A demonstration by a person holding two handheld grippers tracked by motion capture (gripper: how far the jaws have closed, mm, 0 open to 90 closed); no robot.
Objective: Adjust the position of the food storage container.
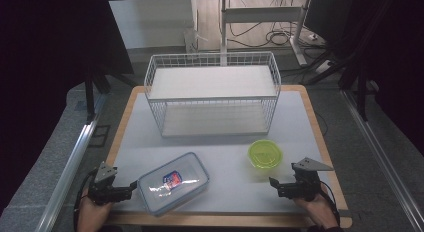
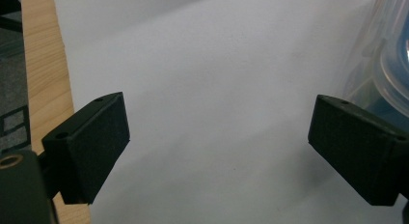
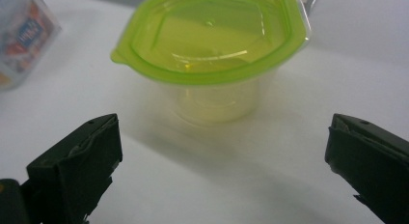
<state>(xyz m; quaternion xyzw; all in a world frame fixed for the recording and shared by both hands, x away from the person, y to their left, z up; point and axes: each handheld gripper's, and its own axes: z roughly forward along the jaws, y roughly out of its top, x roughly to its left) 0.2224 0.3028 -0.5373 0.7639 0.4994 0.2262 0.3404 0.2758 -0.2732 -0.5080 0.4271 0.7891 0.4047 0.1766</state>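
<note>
With both sets of jaws wide open & empty, ease right gripper (image 1: 274, 184) fwd onto green-lidded tub (image 1: 265, 154) near desk's right edge, squaring pads on its clear wall below lid rim, left gripper (image 1: 134, 186) just beside clear box (image 1: 173, 182) at front edge.

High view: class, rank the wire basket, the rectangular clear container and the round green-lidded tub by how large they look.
1. wire basket
2. rectangular clear container
3. round green-lidded tub

box (image 1: 173, 183) left of tub (image 1: 265, 154) (rack (image 1: 212, 93) behind)
</note>
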